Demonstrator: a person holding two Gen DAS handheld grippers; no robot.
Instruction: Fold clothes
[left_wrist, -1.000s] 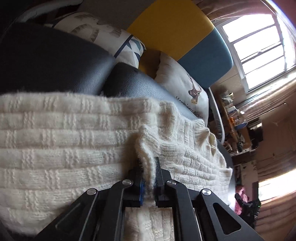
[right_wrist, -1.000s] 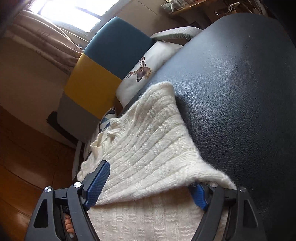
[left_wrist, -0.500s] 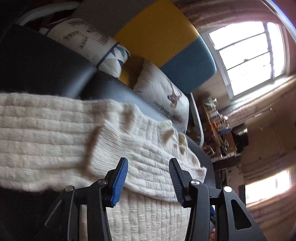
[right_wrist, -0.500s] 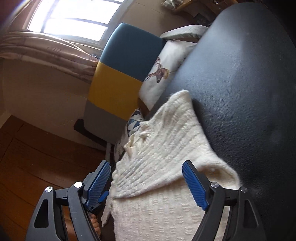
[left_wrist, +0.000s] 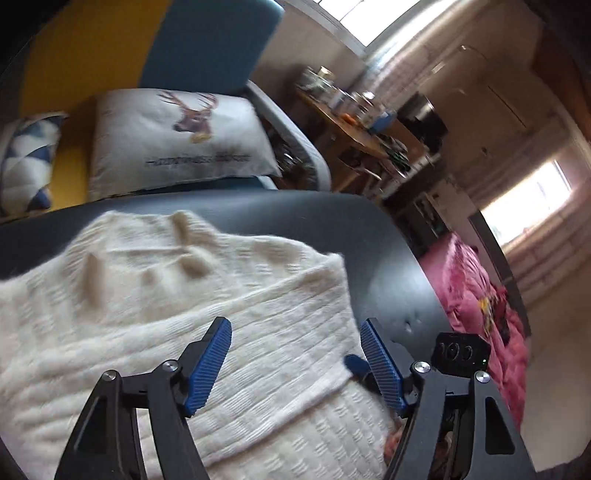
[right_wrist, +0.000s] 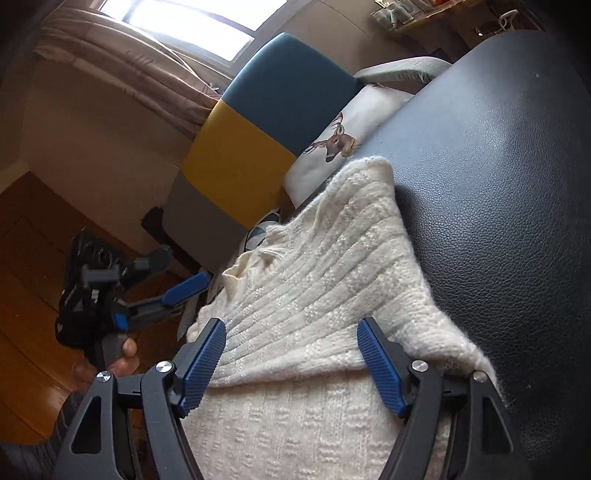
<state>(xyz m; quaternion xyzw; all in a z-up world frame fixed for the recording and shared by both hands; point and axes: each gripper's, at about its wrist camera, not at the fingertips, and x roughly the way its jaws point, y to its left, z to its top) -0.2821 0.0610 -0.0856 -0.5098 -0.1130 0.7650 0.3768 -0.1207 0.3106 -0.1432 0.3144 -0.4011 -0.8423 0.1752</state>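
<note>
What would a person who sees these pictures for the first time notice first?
Most striking is the cream knitted sweater, lying partly folded on the black leather surface. The left gripper and the right gripper are both open over it, holding nothing. Behind stands a white cushion with a deer print against a blue and yellow sofa back.

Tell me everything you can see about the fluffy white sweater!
The sweater is cream, knitted in ribs and little blocks, soft and fuzzy at its edges. It lies on a dark leather-look surface, with one part folded over another, so there are two layers. Both grippers, left and right, are open above it, not gripping.
</note>
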